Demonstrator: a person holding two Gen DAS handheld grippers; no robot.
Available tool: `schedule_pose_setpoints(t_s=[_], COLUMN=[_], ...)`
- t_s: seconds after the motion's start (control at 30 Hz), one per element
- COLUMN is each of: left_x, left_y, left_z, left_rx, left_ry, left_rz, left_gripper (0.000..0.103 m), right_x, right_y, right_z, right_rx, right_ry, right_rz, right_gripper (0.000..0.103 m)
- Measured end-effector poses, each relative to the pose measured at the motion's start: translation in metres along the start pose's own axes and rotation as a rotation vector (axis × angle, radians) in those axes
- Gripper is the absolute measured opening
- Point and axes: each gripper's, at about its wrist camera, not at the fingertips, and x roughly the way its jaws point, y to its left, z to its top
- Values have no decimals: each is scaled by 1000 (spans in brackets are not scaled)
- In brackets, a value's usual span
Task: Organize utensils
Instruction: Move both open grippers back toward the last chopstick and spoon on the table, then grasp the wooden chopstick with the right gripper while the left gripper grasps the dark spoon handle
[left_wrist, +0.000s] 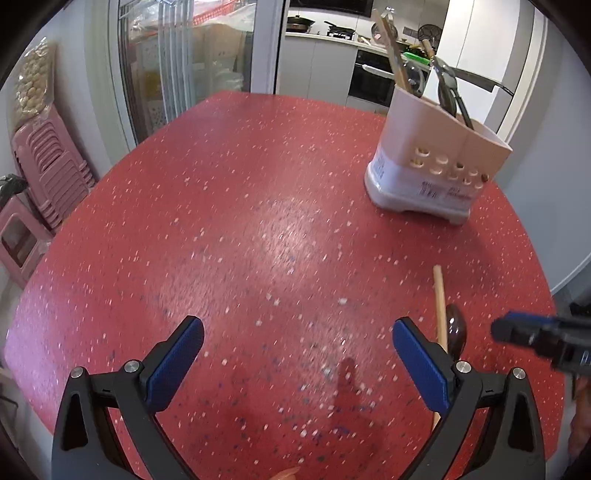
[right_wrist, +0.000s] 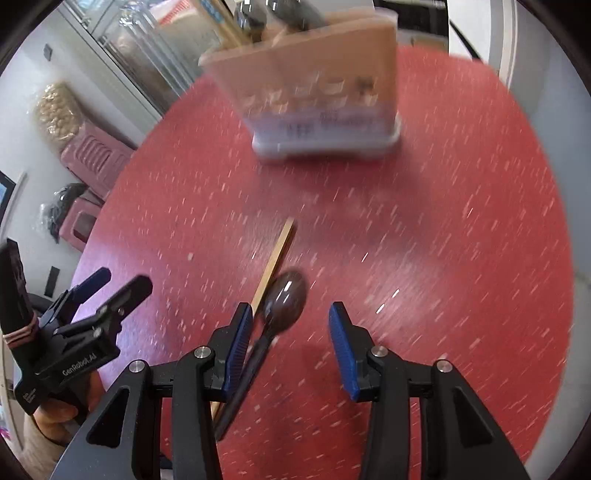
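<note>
Where it lies flat, spoon (right_wrist: 286, 301) looks dark, glossy.

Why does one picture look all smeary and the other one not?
Right wrist view: motion blur streaks the table's speckles and smears the utensil holder and spoon. Left wrist view: mostly sharp, the holder's holes clear, with a pale glare patch on the table. Both views bend the edges, fisheye style.
</note>
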Motion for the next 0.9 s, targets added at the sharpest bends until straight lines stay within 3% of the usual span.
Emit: schedule_pose_setpoints(t_s=[0.23, 0.57, 0.8, 0.9], left_x=[-10, -11, -10, -11], left_y=[22, 34, 38, 40], left_z=[-9, -11, -12, -12], left_rx=[-51, -79, -90, -89], left_ry=[-15, -18, -20, -20], left_rz=[13, 12, 16, 24], left_gripper=[103, 103, 103, 103], right_x=[19, 42, 56, 63], right_y=[25, 52, 85, 97], right_z=[-11, -12, -7, -2], right_rx=[10, 5, -73, -107], right_ry=[31, 79, 90, 104], right_rz=[36, -5, -112, -181], right_gripper=[32, 27, 26, 20])
